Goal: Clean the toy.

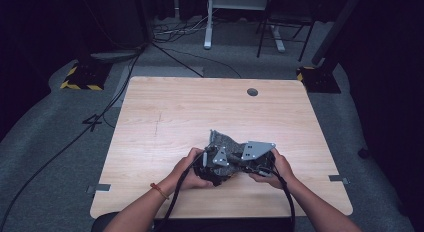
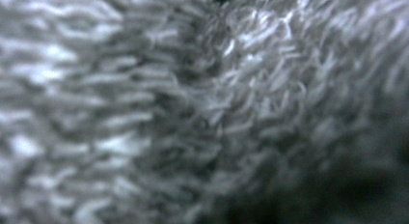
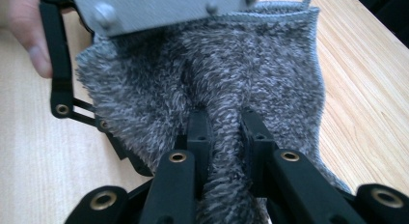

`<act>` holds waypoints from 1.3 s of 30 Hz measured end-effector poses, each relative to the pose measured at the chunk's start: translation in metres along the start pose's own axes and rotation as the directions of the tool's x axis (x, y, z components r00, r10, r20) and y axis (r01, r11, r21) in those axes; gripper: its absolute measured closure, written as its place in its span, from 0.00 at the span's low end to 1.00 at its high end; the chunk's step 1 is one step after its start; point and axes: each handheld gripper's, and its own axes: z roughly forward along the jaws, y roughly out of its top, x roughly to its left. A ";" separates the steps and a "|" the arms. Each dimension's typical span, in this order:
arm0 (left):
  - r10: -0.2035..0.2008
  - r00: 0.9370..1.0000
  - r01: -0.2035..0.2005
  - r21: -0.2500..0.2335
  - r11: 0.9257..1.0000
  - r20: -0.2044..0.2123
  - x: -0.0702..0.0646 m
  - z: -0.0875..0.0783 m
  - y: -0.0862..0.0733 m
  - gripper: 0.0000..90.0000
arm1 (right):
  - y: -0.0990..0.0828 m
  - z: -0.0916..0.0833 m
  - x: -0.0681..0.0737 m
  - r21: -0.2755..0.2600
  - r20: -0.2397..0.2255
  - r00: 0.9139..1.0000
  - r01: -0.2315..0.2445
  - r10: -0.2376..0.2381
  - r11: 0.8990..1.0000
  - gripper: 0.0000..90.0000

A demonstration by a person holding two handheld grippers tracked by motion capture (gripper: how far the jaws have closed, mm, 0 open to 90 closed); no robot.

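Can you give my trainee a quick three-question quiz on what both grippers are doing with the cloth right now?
1. True or false: the right gripper has its jaws shut on a bunched fold of the grey towel.
2. What does the towel rest on? A) a wooden table B) the carpet C) a metal tray
3. In the high view, how do the left gripper and the right gripper stand to each other?

Key
1. True.
2. A, the table.
3. Close together over the towel, near the table's front edge, each held in one of the person's hands.
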 end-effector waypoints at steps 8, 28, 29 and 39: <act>-0.003 1.000 0.003 -0.033 0.999 0.005 0.002 -0.009 -0.001 0.38 | -0.023 -0.005 -0.021 0.022 0.050 0.996 -0.078 0.077 0.997 0.87; -0.034 0.999 0.034 -0.002 0.999 -0.014 0.005 -0.004 -0.003 0.38 | -0.003 0.003 0.001 -0.014 0.033 0.999 0.026 -0.025 1.000 0.86; -0.035 0.999 0.035 -0.003 0.999 -0.012 0.004 -0.005 -0.003 0.38 | -0.005 0.002 -0.002 -0.012 0.042 0.999 0.013 -0.013 1.000 0.86; -0.041 0.999 0.040 -0.046 0.998 -0.022 0.006 -0.019 -0.004 0.38 | -0.032 -0.005 -0.014 0.022 0.062 0.997 -0.039 0.038 0.999 0.86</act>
